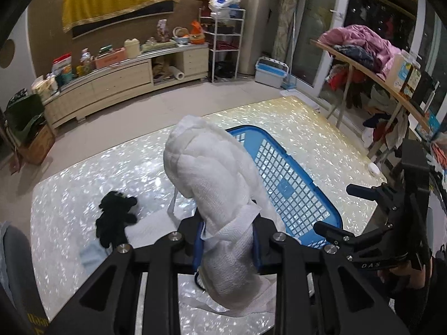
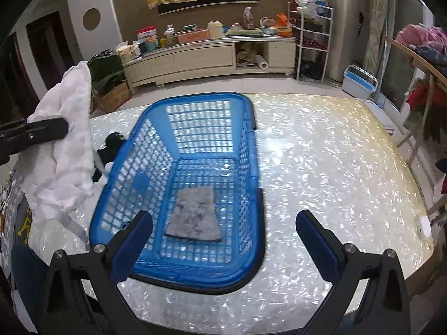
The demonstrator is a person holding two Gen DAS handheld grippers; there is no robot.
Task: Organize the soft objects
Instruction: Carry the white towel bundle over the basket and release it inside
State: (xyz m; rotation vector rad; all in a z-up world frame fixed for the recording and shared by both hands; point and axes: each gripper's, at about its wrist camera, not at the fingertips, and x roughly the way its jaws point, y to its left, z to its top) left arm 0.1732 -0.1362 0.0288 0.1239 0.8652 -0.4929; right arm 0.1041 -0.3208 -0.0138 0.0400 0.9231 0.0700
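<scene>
My left gripper point(image 1: 227, 244) is shut on a white gauze cloth point(image 1: 215, 178), held bunched above the table just left of the blue mesh basket point(image 1: 293, 195). In the right wrist view the same cloth point(image 2: 67, 150) hangs at the far left beside the basket point(image 2: 251, 145). A grey cloth point(image 2: 194, 213) lies flat on the basket floor. A black soft toy point(image 1: 116, 217) lies on the table left of the basket, partly hidden in the right wrist view point(image 2: 111, 142). My right gripper point(image 2: 223, 240) is open and empty over the basket's near rim.
The table point(image 2: 335, 167) has a shiny pearl-patterned top. A light blue cloth point(image 1: 92, 254) and a white sheet point(image 1: 151, 226) lie near the black toy. A small white round object point(image 2: 424, 224) sits at the right edge. A clothes-laden shelf point(image 1: 363, 53) stands at right.
</scene>
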